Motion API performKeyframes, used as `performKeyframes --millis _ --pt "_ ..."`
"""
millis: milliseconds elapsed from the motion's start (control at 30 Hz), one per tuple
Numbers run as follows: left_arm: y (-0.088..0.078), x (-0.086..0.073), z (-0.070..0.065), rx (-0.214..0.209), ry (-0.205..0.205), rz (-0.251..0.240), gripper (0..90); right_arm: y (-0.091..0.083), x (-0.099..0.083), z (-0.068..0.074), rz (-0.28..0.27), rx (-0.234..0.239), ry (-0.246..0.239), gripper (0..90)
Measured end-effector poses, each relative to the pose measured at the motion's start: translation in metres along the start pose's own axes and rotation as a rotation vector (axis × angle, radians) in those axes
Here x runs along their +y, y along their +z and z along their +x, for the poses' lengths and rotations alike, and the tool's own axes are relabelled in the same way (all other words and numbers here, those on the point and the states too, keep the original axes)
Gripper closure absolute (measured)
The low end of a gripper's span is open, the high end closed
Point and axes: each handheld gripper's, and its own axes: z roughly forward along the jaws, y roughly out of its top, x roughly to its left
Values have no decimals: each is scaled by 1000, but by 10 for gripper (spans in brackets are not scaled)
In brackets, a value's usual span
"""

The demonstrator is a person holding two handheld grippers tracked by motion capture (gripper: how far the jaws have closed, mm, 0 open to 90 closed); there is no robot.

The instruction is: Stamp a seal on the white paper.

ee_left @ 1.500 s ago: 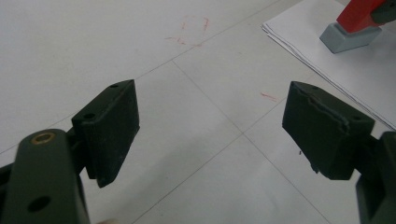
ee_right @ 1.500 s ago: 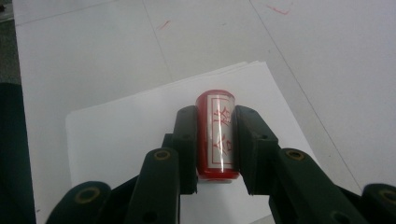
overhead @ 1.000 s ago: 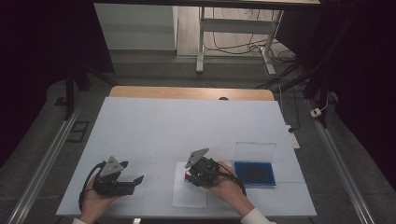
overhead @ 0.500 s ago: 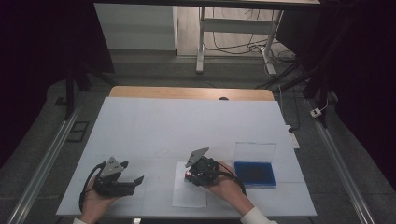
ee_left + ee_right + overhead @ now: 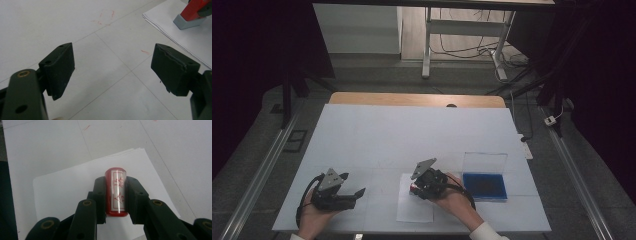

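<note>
Clamping the red stamp [image 5: 115, 192] by its smooth, rigid handle above the paper stack [image 5: 75, 187], my right gripper [image 5: 115, 200] holds a light but likely slippery cylinder mid-barrel, while my left gripper [image 5: 112, 70] idles unclenched beside that stack.

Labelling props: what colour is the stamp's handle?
Red, translucent plastic stamp handle, bearing a white label with red characters; clearest in right gripper view.

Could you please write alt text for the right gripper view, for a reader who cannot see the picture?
The right gripper has its two black jaws shut on a red stamp with a white label bearing red characters, above a stack of white paper on the white table.
</note>
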Motion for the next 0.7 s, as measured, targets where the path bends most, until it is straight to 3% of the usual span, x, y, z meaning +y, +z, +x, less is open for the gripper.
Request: performKeyframes --millis 167,233,400,500,700 --pt "-1 0 0 8 -4 -9 195 0 0 1 -2 -2 1 710" --pt "-1 0 0 6 -1 -9 195 0 -1 -1 -11 0 -20 709" --pt "-1 0 2 7 -5 -8 195 -5 1 -2 -16 12 0 706" --pt "-2 -1 3 -6 -12 -15 195 -6 0 -2 -30 10 -28 703" --pt "-1 -1 4 -7 -18 -16 197 -28 -2 -11 -140 5 37 703"
